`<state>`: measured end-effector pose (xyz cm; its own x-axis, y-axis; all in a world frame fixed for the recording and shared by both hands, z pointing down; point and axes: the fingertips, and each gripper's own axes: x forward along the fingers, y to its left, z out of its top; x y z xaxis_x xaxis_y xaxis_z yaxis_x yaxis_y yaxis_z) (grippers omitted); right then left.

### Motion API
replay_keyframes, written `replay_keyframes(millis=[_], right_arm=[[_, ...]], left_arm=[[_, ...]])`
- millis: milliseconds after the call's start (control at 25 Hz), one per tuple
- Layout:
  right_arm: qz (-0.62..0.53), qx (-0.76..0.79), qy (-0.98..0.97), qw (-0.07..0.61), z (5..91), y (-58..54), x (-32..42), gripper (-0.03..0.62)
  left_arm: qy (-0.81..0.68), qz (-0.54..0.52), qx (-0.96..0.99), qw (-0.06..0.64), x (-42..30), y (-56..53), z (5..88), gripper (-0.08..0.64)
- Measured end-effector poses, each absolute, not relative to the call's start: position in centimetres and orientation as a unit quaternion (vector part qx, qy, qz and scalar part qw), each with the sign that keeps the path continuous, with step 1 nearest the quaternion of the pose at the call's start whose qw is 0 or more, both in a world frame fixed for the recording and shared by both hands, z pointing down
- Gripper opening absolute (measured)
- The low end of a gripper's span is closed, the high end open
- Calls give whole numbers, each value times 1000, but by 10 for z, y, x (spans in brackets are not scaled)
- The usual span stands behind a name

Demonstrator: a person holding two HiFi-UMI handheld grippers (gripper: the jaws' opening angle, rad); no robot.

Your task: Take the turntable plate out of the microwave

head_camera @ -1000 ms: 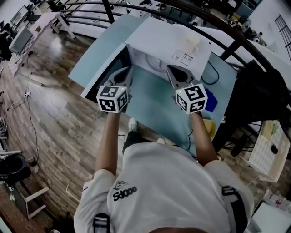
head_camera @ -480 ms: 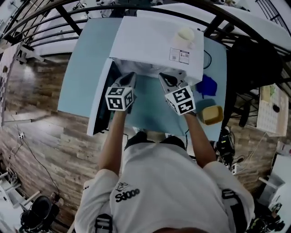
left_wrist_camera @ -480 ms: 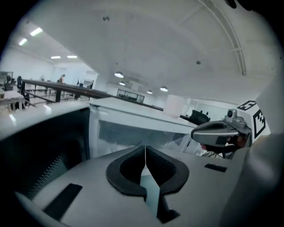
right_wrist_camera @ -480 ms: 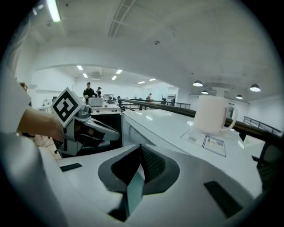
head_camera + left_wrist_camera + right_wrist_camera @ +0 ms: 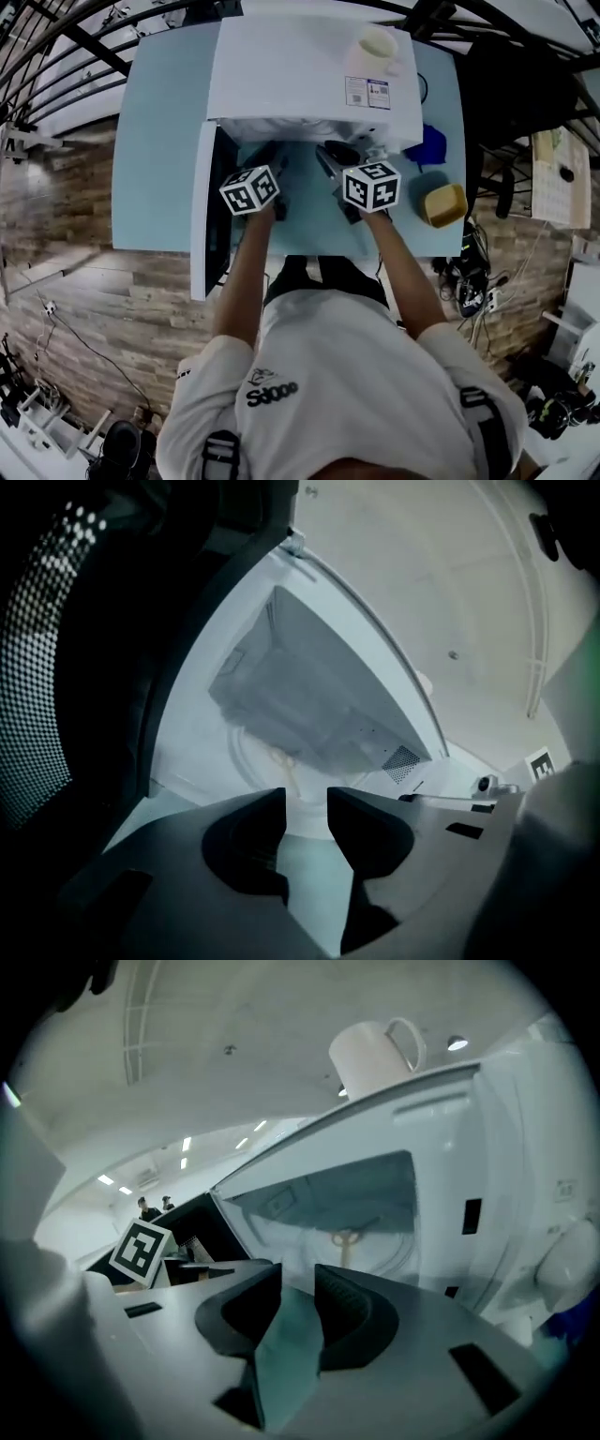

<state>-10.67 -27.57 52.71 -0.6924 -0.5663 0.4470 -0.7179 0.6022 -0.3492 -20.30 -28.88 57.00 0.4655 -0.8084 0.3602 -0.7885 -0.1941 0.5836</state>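
The left gripper and right gripper are hovering side by side before the open microwave, whose door is standing swung out. Both have just been opening their jaws, now parted with nothing between. The turntable plate is lying inside the microwave, untouched

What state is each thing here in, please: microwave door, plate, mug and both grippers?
Door: open, swung left.
Plate: flat inside the microwave.
Mug: upright on the microwave.
Left gripper: jaws apart, just been opening, empty.
Right gripper: jaws apart, just been opening, empty.
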Motion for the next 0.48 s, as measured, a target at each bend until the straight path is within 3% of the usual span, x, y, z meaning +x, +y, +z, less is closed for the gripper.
replay_keyframes(millis=[80,200,480], right_arm=[[247,359,-886,161,538,-278,-112,129],[245,352,-887,172,553,-279,-117,153],[264,364,-877,168,577,-286,-102,158]], left_arm=[[-522,-11,769,369,-200,-296,579,159],[-543,-23,750,377,-205,-309,589,190],[-571,-26,719,395,-211,-332,608,222]])
